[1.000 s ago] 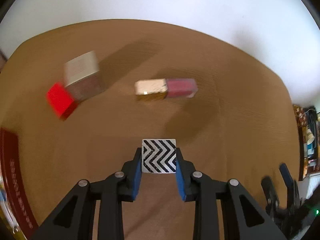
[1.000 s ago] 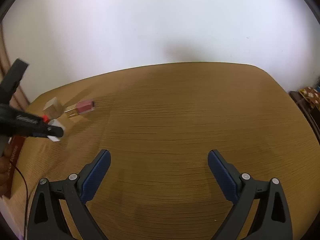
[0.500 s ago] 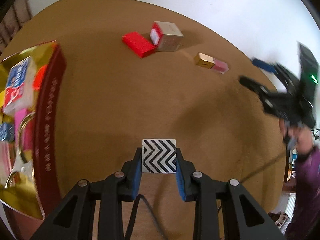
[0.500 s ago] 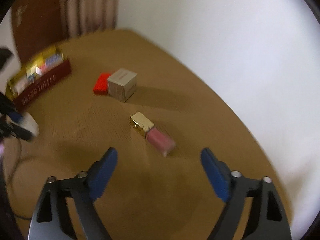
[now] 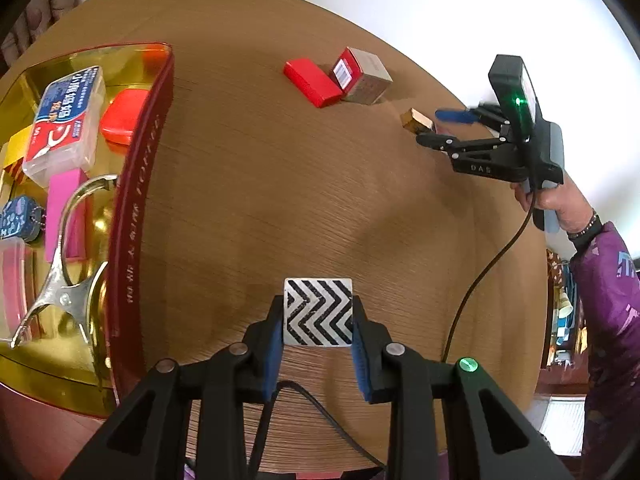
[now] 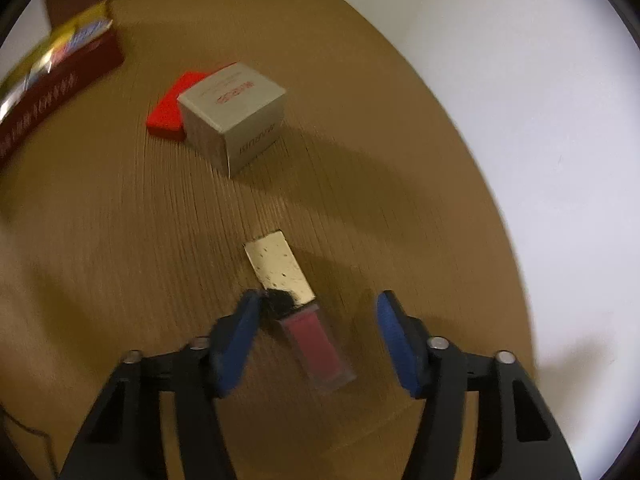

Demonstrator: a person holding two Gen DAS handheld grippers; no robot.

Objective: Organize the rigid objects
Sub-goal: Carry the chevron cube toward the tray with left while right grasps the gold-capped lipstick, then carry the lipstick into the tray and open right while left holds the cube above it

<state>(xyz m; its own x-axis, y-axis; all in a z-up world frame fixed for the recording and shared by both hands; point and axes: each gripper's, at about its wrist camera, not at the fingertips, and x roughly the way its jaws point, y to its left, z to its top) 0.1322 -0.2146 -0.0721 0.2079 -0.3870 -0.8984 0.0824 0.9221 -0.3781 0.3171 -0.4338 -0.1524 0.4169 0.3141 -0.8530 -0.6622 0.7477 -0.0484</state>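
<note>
My left gripper [image 5: 317, 320] is shut on a small square block with a black-and-white chevron pattern [image 5: 318, 308], held above the wooden table [image 5: 260, 184]. My right gripper [image 6: 318, 304] points down over a lip gloss bottle [image 6: 316, 340] with a gold cap [image 6: 278, 268] that lies on the table. Its jaws are closing, with the bottle's pink body between them. The left pad is close to the bottle and the right pad stands apart from it. In the left wrist view the right gripper [image 5: 444, 126] sits at the gold cap [image 5: 416, 119].
A dark red tray with a gold inside [image 5: 136, 200] at the left holds a floss box, a red case, a pink bar, a metal clip and a keychain. A flat red box [image 6: 170, 106] leans against a grey cube box [image 6: 236, 116]. A cable trails near the table's front edge.
The left gripper has carried the chevron block sideways, bringing the tray into its view. The right gripper has swung over the lip gloss bottle, rolled, and narrowed its jaws around it.
</note>
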